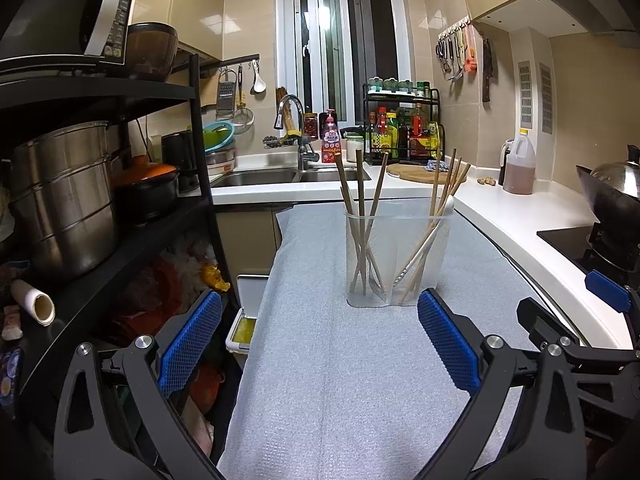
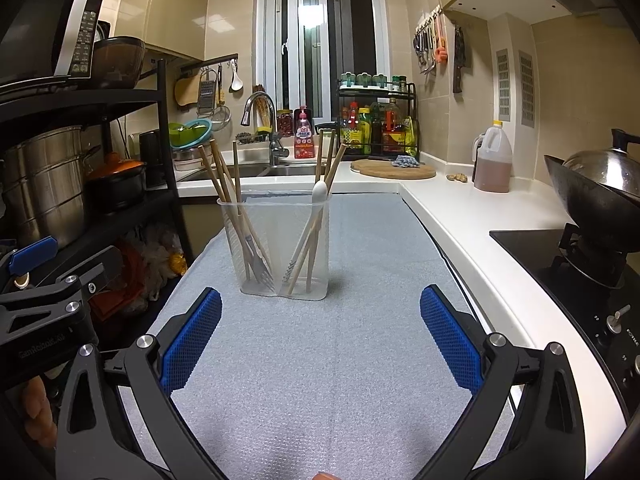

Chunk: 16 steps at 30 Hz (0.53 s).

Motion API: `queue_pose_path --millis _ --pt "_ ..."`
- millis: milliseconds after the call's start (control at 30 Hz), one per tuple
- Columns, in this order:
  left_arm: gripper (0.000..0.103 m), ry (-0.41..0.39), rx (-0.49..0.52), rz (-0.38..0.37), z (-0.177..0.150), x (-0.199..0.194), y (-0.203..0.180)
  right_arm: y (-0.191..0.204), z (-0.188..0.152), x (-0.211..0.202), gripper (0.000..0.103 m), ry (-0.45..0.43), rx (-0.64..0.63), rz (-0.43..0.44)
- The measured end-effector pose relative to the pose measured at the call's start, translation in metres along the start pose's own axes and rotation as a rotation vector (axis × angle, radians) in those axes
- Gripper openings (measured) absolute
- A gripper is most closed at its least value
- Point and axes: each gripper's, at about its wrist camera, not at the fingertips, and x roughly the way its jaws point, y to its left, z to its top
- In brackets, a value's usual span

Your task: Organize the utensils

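Note:
A clear plastic utensil holder (image 1: 396,256) (image 2: 280,248) with two compartments stands upright on the grey mat (image 1: 340,380) (image 2: 320,360). Its left compartment holds wooden chopsticks (image 1: 360,208) (image 2: 224,188) and a metal fork (image 2: 256,264). In the right compartment lean more chopsticks (image 1: 448,188) (image 2: 330,164) and a white spoon (image 2: 320,192). My left gripper (image 1: 320,308) is open, short of the holder, nothing between its blue pads. My right gripper (image 2: 320,304) is open too, just in front of the holder. The other gripper shows at each view's edge.
A black shelf rack (image 1: 120,184) with steel pots stands at the left. The white counter (image 2: 472,216) runs along the right with a wok (image 2: 600,184) on the stove, an oil jug (image 2: 493,160) and a cutting board (image 2: 394,169). Sink (image 1: 272,178) and faucet lie behind.

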Motion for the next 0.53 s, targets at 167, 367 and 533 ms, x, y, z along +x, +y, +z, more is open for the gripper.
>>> queue_pose_path --millis 167,367,533 --pt "0.095 0.000 0.020 -0.005 0.0004 0.0010 -0.0008 -0.0004 0.0008 0.0004 0.098 0.004 0.009 0.002" --pt "0.095 0.005 0.022 -0.002 -0.0004 0.0009 -0.0003 -0.0012 0.0012 0.0015 0.098 0.005 0.012 -0.003" --pt "0.095 0.012 0.019 -0.006 -0.0008 0.0013 0.0005 -0.0034 -0.0007 0.0026 0.098 0.010 0.018 -0.001"
